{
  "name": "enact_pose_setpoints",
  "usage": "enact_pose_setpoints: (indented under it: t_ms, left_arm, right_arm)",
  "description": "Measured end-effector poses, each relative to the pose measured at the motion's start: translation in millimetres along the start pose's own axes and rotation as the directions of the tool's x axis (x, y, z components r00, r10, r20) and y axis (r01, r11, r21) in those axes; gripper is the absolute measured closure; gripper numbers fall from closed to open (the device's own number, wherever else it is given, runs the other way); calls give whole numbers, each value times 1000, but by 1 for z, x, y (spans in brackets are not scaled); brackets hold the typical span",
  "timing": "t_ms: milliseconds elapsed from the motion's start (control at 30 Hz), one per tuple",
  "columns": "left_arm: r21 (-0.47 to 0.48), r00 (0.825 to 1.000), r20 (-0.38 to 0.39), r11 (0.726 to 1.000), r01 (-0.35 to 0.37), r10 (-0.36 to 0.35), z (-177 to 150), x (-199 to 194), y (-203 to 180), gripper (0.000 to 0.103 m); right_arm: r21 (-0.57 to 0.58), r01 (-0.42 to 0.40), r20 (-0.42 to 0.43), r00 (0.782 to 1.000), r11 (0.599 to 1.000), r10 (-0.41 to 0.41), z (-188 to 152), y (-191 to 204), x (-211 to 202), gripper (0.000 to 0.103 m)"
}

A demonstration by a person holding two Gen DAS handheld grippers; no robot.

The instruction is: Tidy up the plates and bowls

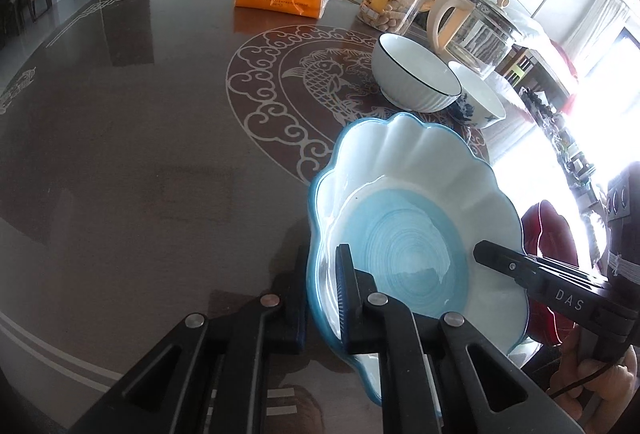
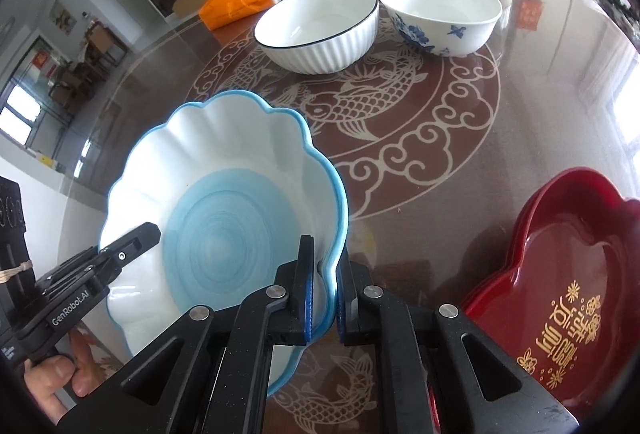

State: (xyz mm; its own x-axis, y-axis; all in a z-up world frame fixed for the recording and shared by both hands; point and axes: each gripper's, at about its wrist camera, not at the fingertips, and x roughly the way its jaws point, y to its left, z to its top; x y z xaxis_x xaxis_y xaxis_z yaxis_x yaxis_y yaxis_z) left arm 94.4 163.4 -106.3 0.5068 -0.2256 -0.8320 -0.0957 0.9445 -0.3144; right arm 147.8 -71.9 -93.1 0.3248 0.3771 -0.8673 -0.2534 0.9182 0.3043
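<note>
Scalloped blue-rimmed plate (image 1: 416, 202) is clamped at opposite rim edges by left claw (image 1: 320, 298) and right claw (image 2: 324, 294). Two glossy white bowls, one ribbed (image 2: 320, 30), one blue-flowered (image 2: 440, 14), are seen on the patterned desk (image 1: 140, 154).

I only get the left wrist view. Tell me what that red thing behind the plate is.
Observer: A red tray lying on the table, to the right of the plate.
Operator: Report what's in it.
Observer: Nothing in the part that shows, only gold characters printed on its floor.
Operator: Now check the right tongs' grip.
Observer: The right tongs are shut on the plate's rim, one finger inside and one outside.
</note>
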Motion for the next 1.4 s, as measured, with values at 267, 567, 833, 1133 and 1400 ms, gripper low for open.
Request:
enact_pose_setpoints:
  t_ms: [267,567,833,1133,1400]
  left_arm:
    - [-3,1000,-18,1000,-24,24,-23,6,4,92]
    - [-27,987,153,999,-47,51,-20,-26,1,30]
    - [-31,965,259,999,-40,46,-28,-60,0,26]
    - [58,943,330,996,-72,49,-45,-89,-33,25]
    - [105,925,374,987,-118,70,-52,-99,-46,21]
  right_arm:
    - [-54,57,-7,998,997,-58,-22,10,5,92]
    - [-148,156,250,961,977,-115,-31,31,-33,39]
    - [-76,244,551,819,967,-163,-56,33,-76,32]
    - [-63,275,665,729,959,-165,-85,33,-101,30]
    - [-70,298,720,675,952,-158,-106,40,-110,29]
